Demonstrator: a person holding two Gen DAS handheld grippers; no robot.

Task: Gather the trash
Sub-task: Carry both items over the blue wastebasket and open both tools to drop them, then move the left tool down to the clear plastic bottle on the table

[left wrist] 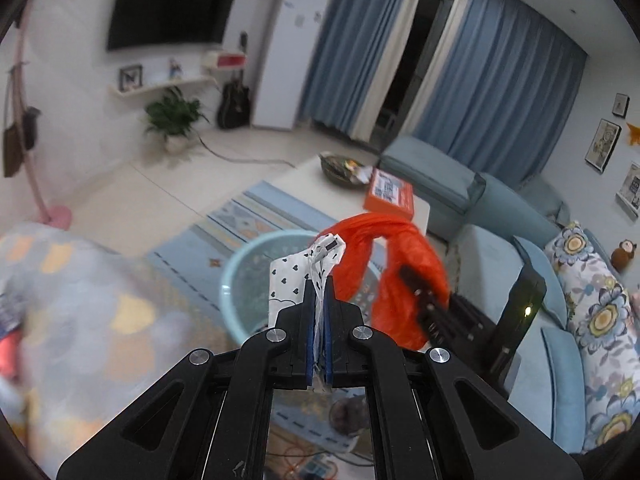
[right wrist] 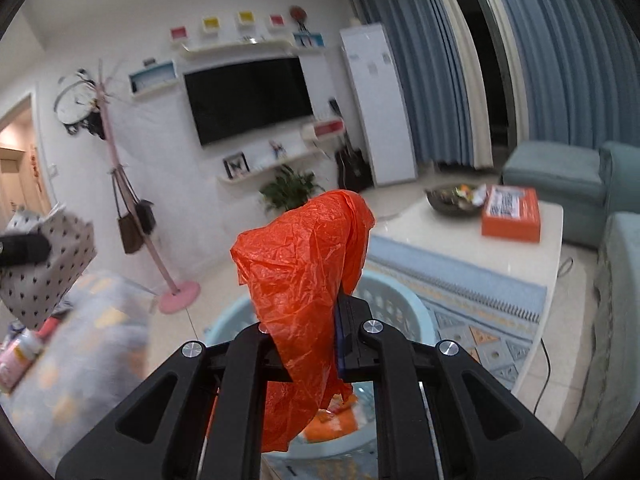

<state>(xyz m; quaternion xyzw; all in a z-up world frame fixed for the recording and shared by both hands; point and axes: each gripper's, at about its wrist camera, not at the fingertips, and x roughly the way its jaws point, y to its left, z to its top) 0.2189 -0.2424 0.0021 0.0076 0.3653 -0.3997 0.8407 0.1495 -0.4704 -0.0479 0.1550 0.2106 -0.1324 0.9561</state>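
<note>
Writing on the orange box (left wrist: 389,193), at the coffee table's (right wrist: 460,240) far edge, is unreadable. Left gripper (left wrist: 319,280) pinches heart-print wrapper (left wrist: 298,276); right gripper (right wrist: 320,300) clamps orange bag (right wrist: 304,264), both angled down over the blue basket (left wrist: 256,248).

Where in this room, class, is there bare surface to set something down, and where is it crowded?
The near stretch of the white coffee table, between the patterned rug and the orange box, is bare. Its far end is crowded by that box and a dark bowl of bits. The pale floor between the rug and the potted plant is also open.
</note>
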